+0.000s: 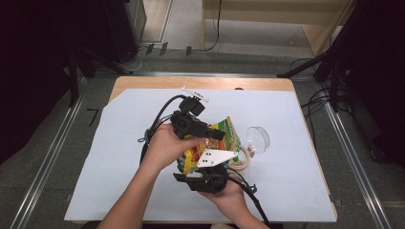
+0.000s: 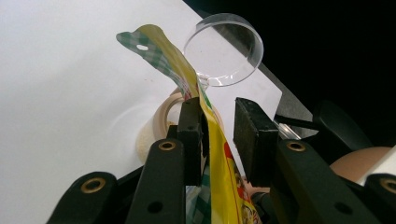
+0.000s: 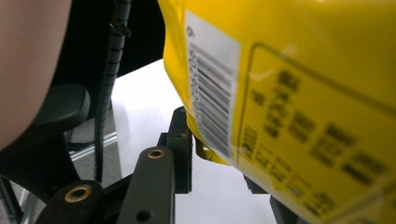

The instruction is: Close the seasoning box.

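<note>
Hand-held grippers (image 1: 217, 135) seemingly pinch both ends of the crinkled yellow snack bag (image 1: 210, 145).

The snack bag (image 1: 210, 143) is bright yellow, with a green-and-white checked strip along its top edge, red and orange print on its front, and a white barcode panel with black bars and dark lettering on its back. Both grippers, left gripper (image 1: 217, 134) and right gripper (image 1: 206, 177), are black with brass-coloured rivets; the right one carries a pale grey plate. The tape roll (image 1: 241, 160) is cream. The round lid (image 1: 258, 138) is clear. The table cover (image 1: 119, 157) is white over light wood.
</note>
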`<state>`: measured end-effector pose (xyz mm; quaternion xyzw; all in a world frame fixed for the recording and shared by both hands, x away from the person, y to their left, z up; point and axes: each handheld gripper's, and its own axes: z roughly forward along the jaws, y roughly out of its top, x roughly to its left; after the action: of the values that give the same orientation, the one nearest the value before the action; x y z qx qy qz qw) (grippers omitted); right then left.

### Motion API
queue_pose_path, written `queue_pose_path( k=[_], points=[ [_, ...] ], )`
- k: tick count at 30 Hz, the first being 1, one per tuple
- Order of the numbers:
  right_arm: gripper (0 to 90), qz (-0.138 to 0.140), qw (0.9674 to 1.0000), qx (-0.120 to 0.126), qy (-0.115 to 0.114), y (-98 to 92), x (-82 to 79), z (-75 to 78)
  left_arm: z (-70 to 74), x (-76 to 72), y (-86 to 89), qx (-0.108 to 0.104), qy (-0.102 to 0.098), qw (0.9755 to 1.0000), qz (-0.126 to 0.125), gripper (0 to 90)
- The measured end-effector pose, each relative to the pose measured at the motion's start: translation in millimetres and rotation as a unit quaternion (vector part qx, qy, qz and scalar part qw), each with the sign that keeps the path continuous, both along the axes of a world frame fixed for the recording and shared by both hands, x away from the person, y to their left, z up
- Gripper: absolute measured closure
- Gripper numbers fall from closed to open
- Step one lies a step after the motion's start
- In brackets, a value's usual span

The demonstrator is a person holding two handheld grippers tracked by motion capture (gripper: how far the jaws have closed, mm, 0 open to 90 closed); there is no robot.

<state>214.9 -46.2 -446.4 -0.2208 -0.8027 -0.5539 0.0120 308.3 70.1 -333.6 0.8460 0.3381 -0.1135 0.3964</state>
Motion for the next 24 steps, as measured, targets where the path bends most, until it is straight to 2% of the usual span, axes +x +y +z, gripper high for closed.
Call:
queue_pose_path(
  k=[2,6,11,14,18,24],
  points=[
    [69.9,0.003,0.9999,0.008,0.013,-0.3,0.0,1.5,0.0,1.0,1.2,-0.003,0.003,1.0,0.002,72.9],
    [69.9,0.004,0.9999,0.008,0.011,0.1,0.2,1.6,-0.1,1.1,1.1,-0.004,0.001,1.0,0.001,72.7],
    [69.8,0.006,0.9997,0.011,0.021,-0.7,0.8,2.7,-1.7,3.7,2.2,-0.008,0.005,0.9999,0.005,72.3],
    [69.6,0.006,0.9997,0.008,0.02,-0.8,1.2,2.3,-2.7,4.5,2.6,-0.009,0.007,0.9999,0.005,72.4],
    [67.1,0.006,0.9998,0.008,0.019,-0.3,0.3,2.7,-1.9,3.2,1.4,-0.006,-0.002,1.0,0.007,72.6],
    [66.0,0.007,1.0,-0.001,0.003,0.2,-1.2,2.8,-0.8,1.7,0.1,-0.001,-0.006,1.0,0.006,72.9]
  ],
)
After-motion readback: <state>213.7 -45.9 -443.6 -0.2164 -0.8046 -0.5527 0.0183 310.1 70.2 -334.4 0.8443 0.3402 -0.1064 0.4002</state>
